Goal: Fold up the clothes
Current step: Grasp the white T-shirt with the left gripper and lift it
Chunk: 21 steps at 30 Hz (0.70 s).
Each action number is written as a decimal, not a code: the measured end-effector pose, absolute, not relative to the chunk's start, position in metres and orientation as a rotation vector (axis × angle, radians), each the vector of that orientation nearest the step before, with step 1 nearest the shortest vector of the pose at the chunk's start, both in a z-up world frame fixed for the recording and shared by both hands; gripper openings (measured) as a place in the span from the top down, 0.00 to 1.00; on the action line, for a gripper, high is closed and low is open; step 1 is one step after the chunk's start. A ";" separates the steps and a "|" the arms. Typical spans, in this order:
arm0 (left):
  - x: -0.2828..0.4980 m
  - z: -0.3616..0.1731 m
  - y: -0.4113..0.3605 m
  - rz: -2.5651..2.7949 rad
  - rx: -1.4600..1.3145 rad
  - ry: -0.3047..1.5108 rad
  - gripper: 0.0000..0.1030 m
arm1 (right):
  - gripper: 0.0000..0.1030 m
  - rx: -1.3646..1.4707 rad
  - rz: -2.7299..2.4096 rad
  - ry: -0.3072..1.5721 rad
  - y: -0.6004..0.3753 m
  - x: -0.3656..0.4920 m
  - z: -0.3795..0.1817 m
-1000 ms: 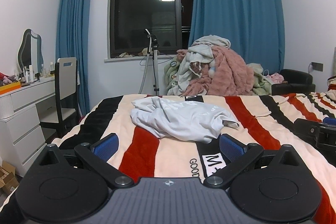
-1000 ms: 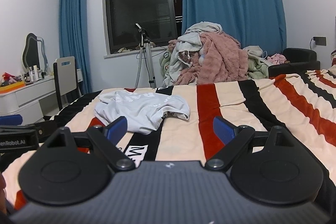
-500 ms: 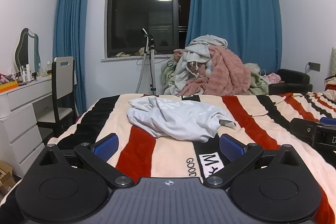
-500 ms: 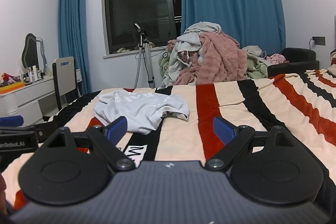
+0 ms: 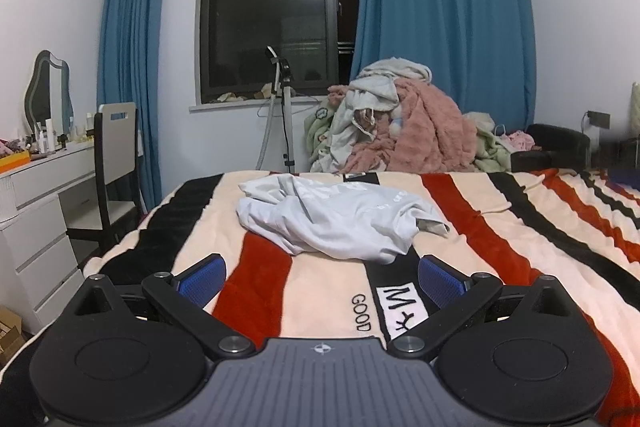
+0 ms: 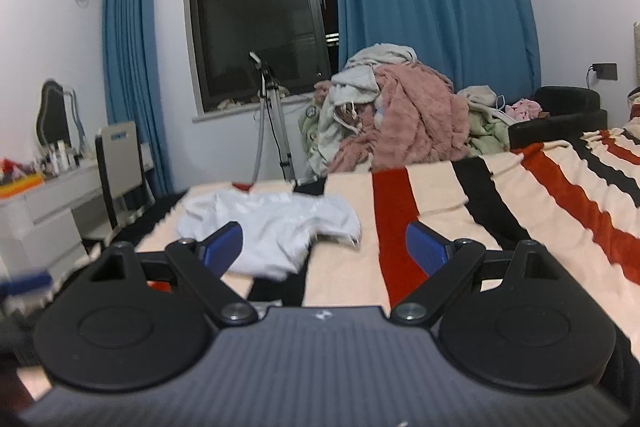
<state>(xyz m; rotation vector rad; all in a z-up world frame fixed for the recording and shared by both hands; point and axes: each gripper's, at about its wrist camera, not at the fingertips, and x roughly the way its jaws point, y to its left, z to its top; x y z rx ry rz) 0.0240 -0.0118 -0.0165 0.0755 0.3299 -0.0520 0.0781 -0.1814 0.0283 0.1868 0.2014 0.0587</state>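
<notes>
T-shirt (image 5: 340, 219), white and crumpled, lies at 12 o'clock on the striped bed (image 5: 500, 227); left gripper (image 5: 322, 277) and right gripper (image 6: 324, 247) are held spread apart short of it, presumably readied for grasping.

The striped bed blanket (image 5: 332, 291) bears "GOOD" in black beside a white patch reading "M".

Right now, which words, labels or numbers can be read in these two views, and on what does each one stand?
"GOOD": black letters on the striped blanket, in the cream band near the left gripper.
"M" and a second sign, not clear: white on the black patch beside it.
Faint print on the white garment: too small to read.
Bottles on the white dresser: labels too small.
Right wrist view: blurred, nothing readable.
</notes>
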 end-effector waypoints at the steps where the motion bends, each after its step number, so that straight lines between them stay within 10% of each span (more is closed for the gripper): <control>1: 0.030 -0.018 -0.014 -0.064 0.082 0.340 0.00 | 0.13 0.195 0.066 0.189 -0.185 0.083 0.037; 14: 0.216 -0.086 -0.097 -0.241 0.244 0.486 0.04 | 0.13 0.230 -0.036 0.320 -0.238 0.145 -0.014; 21: 0.306 -0.119 -0.094 -0.154 0.153 0.587 0.37 | 0.13 0.239 -0.067 0.399 -0.247 0.191 -0.060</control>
